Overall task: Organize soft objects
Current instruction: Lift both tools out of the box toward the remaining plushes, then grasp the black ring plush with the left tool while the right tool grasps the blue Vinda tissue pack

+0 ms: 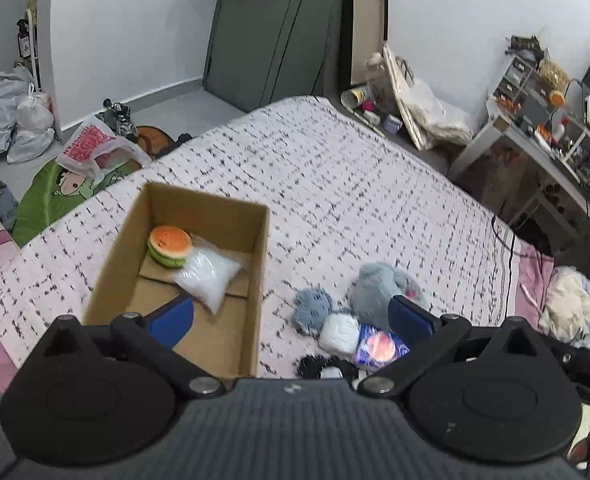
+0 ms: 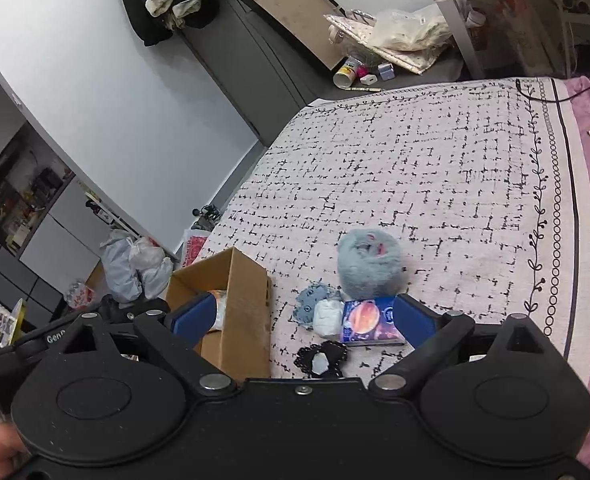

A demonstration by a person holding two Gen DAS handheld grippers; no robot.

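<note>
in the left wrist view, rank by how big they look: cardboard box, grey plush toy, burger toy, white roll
1. cardboard box, clearly largest
2. grey plush toy
3. burger toy
4. white roll

The burger toy and white roll look close in size; the roll lies nearer the camera, so that order is unsure.

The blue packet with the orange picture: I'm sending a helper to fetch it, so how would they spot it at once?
Start at the cardboard box on the patterned bedspread. Beside it lies a small heap of soft things, topped by a grey furry plush. The blue packet lies just in front of that plush, next to a white bundle; it is the only flat, printed, rectangular item there.
</note>
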